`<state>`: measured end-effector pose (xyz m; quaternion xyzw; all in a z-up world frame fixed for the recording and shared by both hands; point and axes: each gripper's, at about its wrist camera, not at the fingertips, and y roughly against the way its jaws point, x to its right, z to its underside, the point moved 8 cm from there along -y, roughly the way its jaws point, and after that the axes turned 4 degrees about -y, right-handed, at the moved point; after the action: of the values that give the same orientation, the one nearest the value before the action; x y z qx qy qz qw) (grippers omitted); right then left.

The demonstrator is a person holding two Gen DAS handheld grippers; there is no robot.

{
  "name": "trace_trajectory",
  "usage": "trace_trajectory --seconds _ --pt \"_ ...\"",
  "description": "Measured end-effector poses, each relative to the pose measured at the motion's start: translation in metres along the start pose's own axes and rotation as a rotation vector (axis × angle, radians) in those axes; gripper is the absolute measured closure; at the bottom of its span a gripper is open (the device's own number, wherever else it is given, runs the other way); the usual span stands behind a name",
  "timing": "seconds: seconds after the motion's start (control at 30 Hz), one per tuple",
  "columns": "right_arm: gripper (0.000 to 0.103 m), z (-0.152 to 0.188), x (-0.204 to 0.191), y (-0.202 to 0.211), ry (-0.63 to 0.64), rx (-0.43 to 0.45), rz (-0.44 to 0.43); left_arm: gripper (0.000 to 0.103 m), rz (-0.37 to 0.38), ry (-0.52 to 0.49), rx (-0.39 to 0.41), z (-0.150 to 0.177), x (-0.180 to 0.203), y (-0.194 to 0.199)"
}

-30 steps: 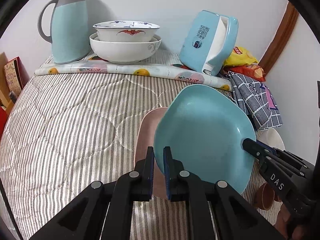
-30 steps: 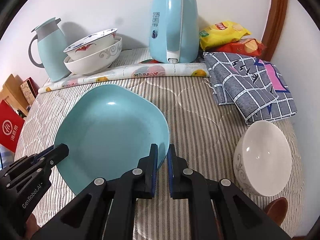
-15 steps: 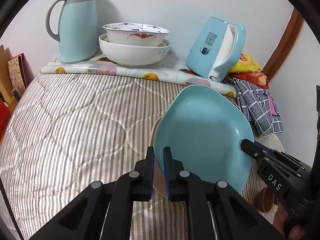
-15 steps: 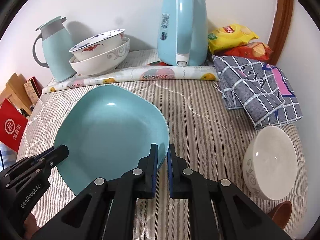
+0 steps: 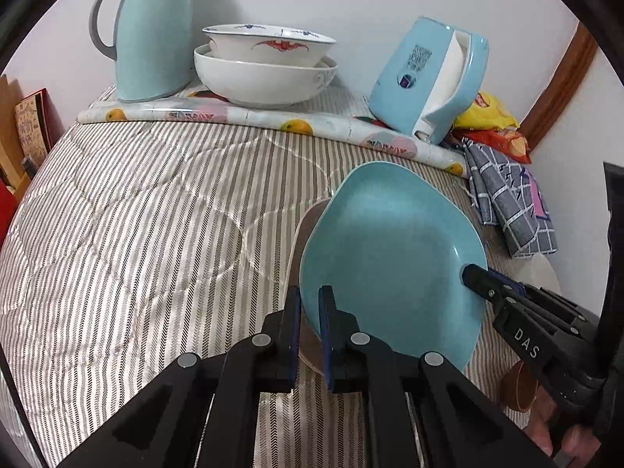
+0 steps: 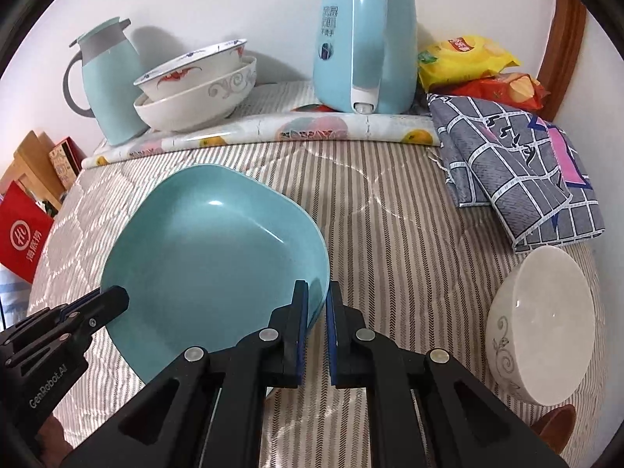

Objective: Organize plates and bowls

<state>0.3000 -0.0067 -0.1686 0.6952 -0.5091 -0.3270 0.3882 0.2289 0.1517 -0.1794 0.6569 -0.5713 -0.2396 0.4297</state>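
Both pairs of fingers clamp opposite rims of the turquoise plate (image 6: 210,257): the left gripper (image 5: 310,312) on one edge, the right gripper (image 6: 316,304) on the other, likely for steadiness. It hangs tilted above a pinkish plate (image 5: 308,222) on the striped quilt (image 5: 136,214). Farther back, two nested white bowls (image 5: 265,74) probably show where dishes gather.

Left claw (image 5: 310,306) and right claw (image 6: 316,304) each seem clamped, fingers nearly together.
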Motion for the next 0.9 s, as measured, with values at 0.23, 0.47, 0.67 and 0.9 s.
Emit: trace_trajectory --seconds 0.23,0.47,0.67,0.9 --pt "0.094 -0.002 0.000 -0.007 0.022 -0.015 -0.003 0.091 0.011 -0.001 -0.028 0.003 0.000 -0.004" --pt "0.093 -0.001 -0.002 -0.014 0.030 -0.047 -0.027 0.089 0.031 0.000 -0.039 0.008 0.000 -0.001" --pt "0.091 0.002 -0.006 -0.009 0.035 -0.041 -0.041 0.088 0.038 0.010 -0.045 0.011 -0.003 0.005" --pt "0.076 0.006 -0.012 0.008 0.046 -0.013 -0.048 0.079 -0.008 0.020 -0.033 0.016 -0.015 0.017"
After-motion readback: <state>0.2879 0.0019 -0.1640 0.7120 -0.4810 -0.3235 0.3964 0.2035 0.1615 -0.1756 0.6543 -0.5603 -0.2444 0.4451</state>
